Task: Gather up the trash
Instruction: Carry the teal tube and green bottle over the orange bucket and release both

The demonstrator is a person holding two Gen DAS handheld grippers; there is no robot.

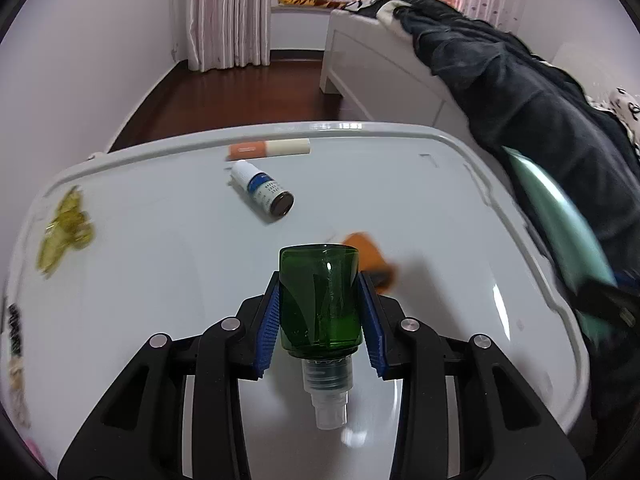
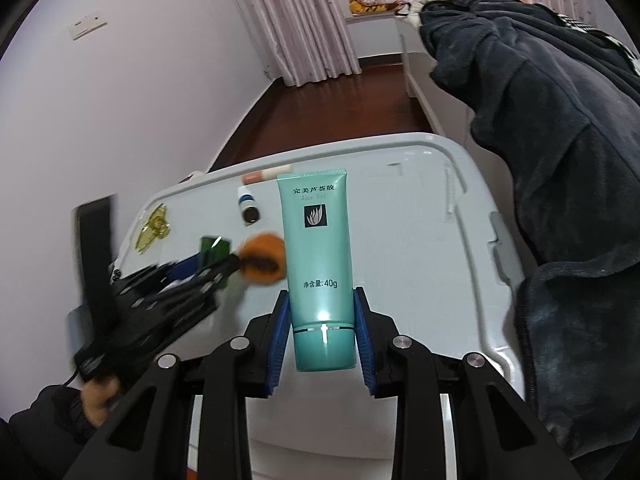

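My left gripper (image 1: 318, 280) is shut on a green glass spray bottle (image 1: 320, 300), base forward and clear nozzle toward the camera, above the white plastic lid (image 1: 400, 184). It shows blurred in the right wrist view (image 2: 218, 258) with the green bottle (image 2: 214, 250). My right gripper (image 2: 322, 294) is shut on a teal aloe gel tube (image 2: 318, 248), cap toward the camera. On the lid lie a small blue-labelled dropper bottle (image 1: 266, 192), an orange-and-cream stick (image 1: 268, 149), a yellow wrapper (image 1: 66, 228) and an orange piece (image 1: 370, 256).
A dark blanket (image 1: 520, 92) drapes over the white bed (image 1: 368, 64) to the right of the lid. Dark wooden floor (image 1: 240, 92) and curtains (image 1: 228, 12) lie beyond. A printed packet (image 1: 16, 344) sits at the lid's left edge.
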